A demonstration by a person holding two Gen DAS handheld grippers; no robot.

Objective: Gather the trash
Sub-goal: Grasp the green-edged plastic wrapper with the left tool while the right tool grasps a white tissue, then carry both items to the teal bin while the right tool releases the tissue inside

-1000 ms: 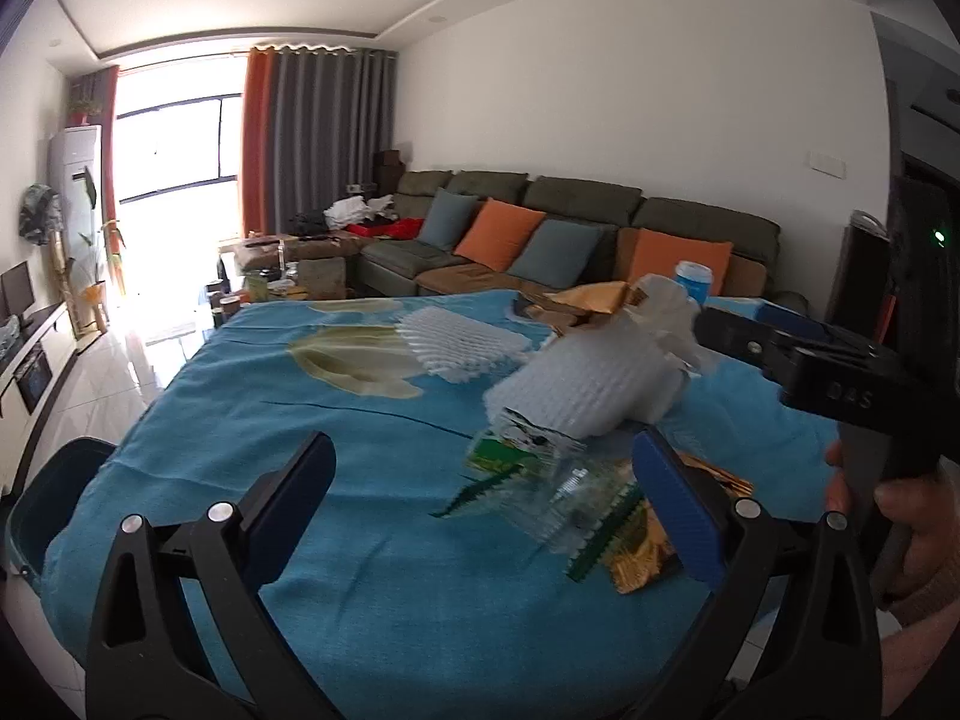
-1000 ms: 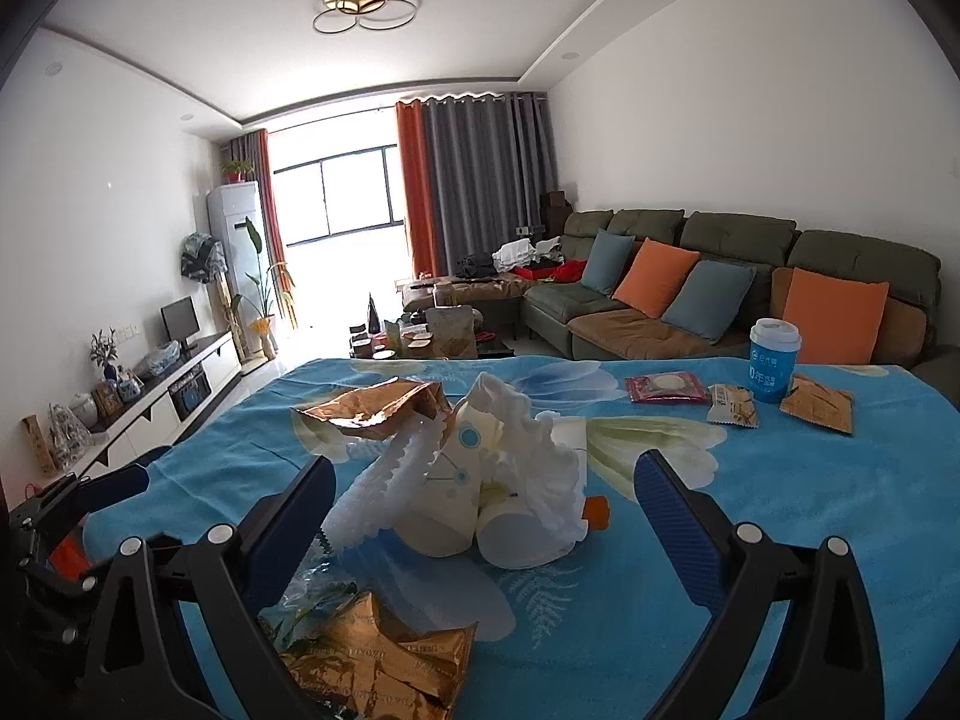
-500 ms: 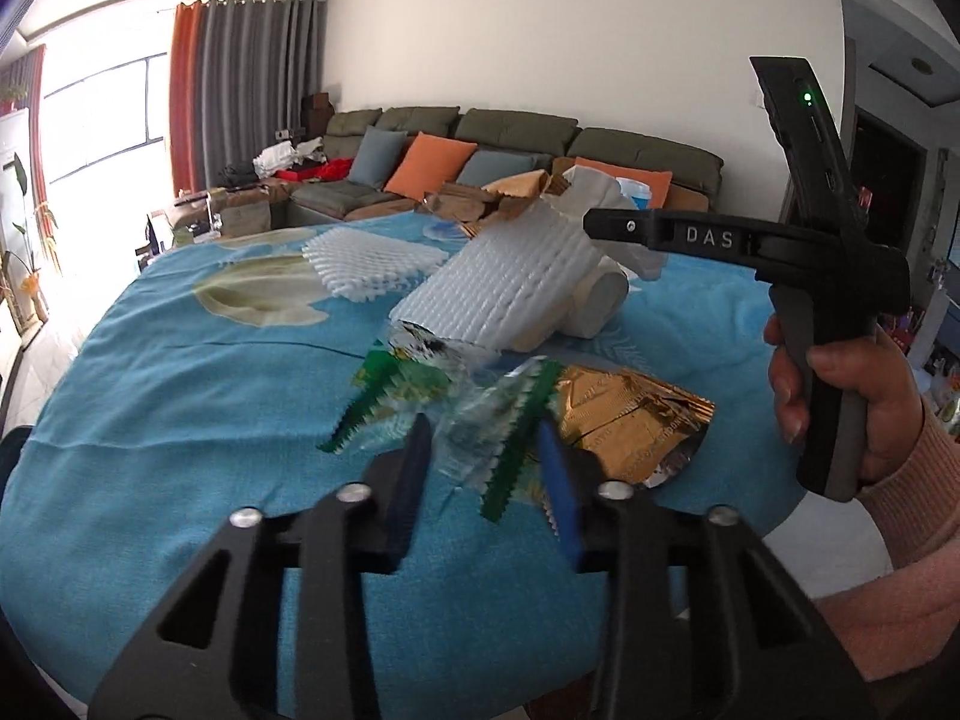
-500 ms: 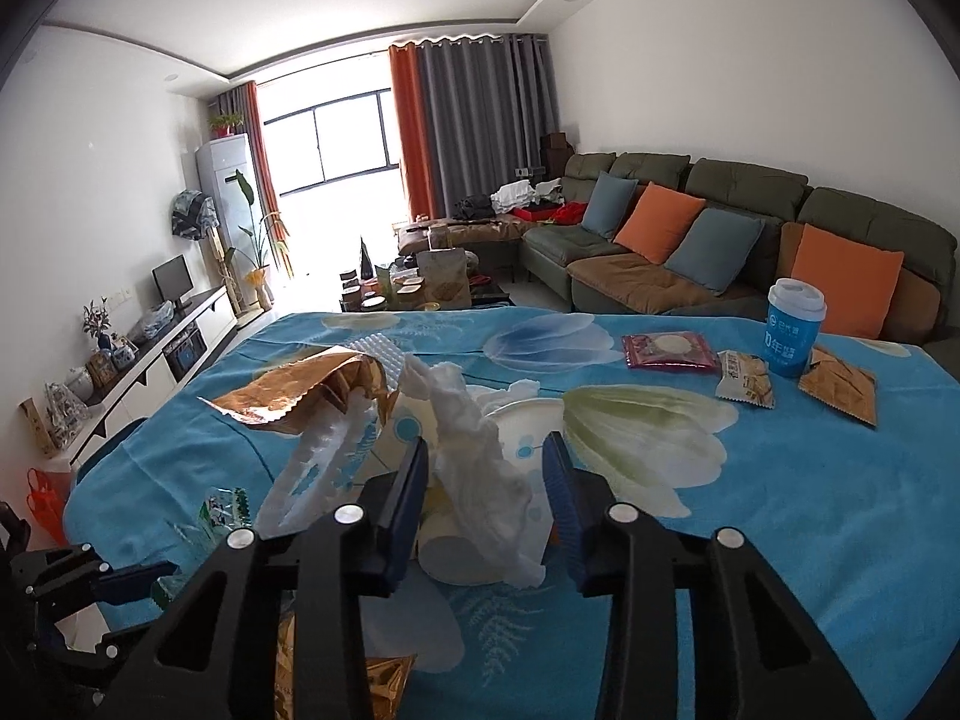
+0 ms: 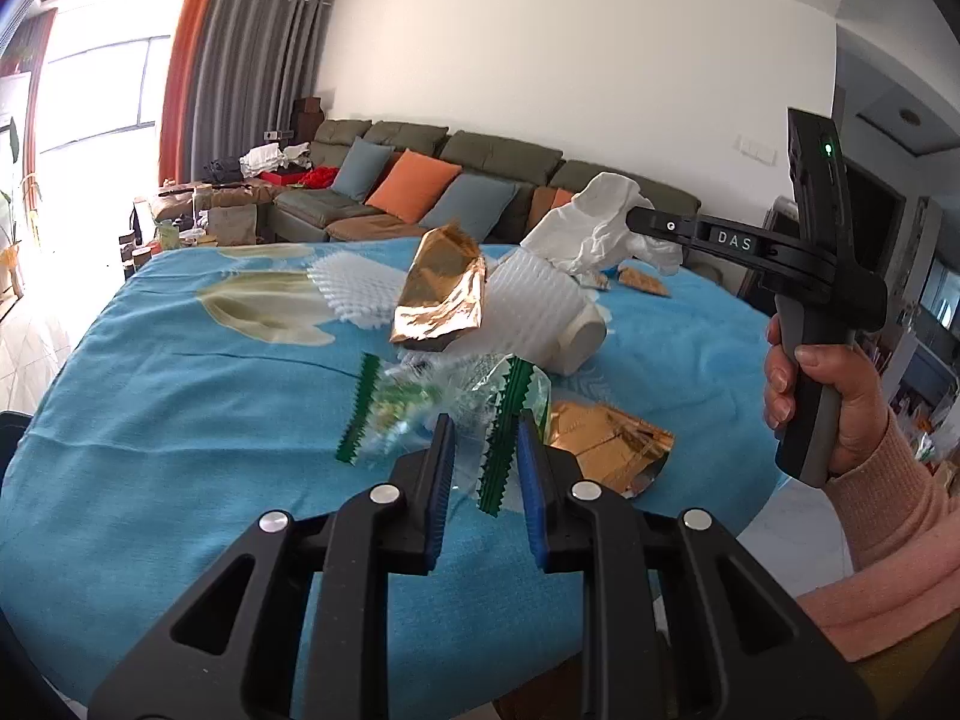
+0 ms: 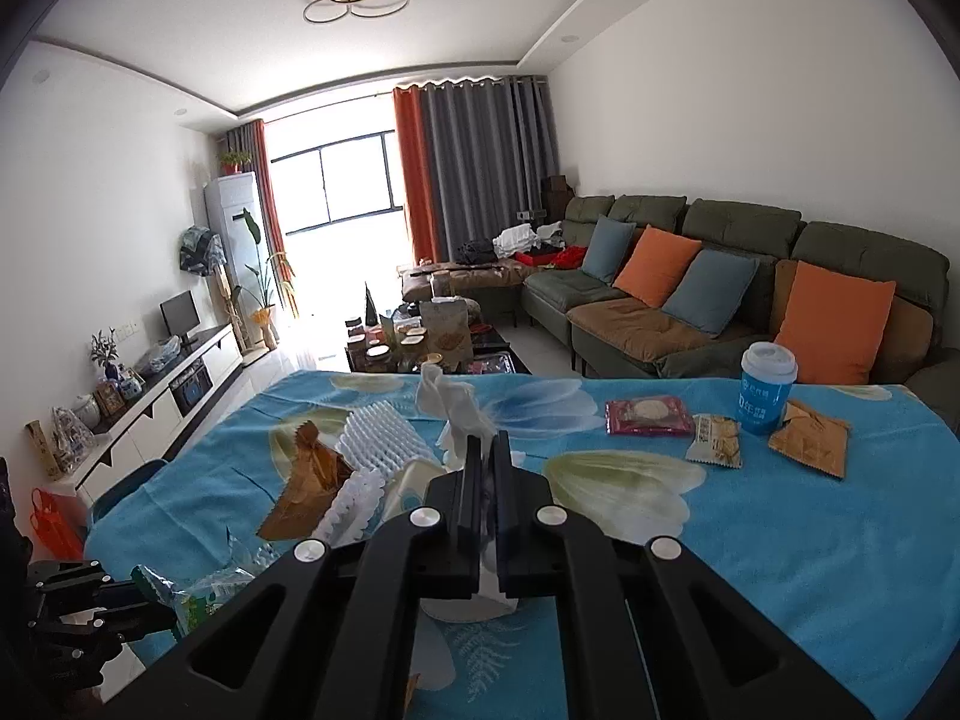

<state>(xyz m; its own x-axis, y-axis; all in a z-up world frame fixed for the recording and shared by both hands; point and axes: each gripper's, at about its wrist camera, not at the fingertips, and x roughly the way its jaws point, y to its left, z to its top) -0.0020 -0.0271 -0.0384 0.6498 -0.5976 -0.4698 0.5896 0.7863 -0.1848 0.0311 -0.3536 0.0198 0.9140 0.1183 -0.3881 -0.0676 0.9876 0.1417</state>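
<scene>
Gripping now: we have both tools closed on trash, one piece each.
Left gripper [image 5: 483, 444]: its blue pads are pinched on the clear wrapper [image 5: 444, 402] with green zigzag edges, which sticks out straight ahead of the fingertips, low over the blue tablecloth [image 5: 180, 420].
Right gripper [image 6: 487, 462]: its jaws are nearly together on the white tissue [image 6: 450, 408], which stands up just past the tips; from the left wrist view it hangs crumpled off that tool's nose.
Wrapper handling: we judge it light, thin, crinkly and slick, so it is best held across a sealed green edge, not the loose middle.
Tissue handling: soft, weightless and easy to tear; we would hold the bunched core and not a trailing corner.
Still lying ahead of the left gripper: gold foil bag [image 5: 441, 300], white foam netting [image 5: 534, 306], and another gold wrapper [image 5: 606, 444] just to its right.
Risk: the film may slide from the pads during a fast swing.
</scene>
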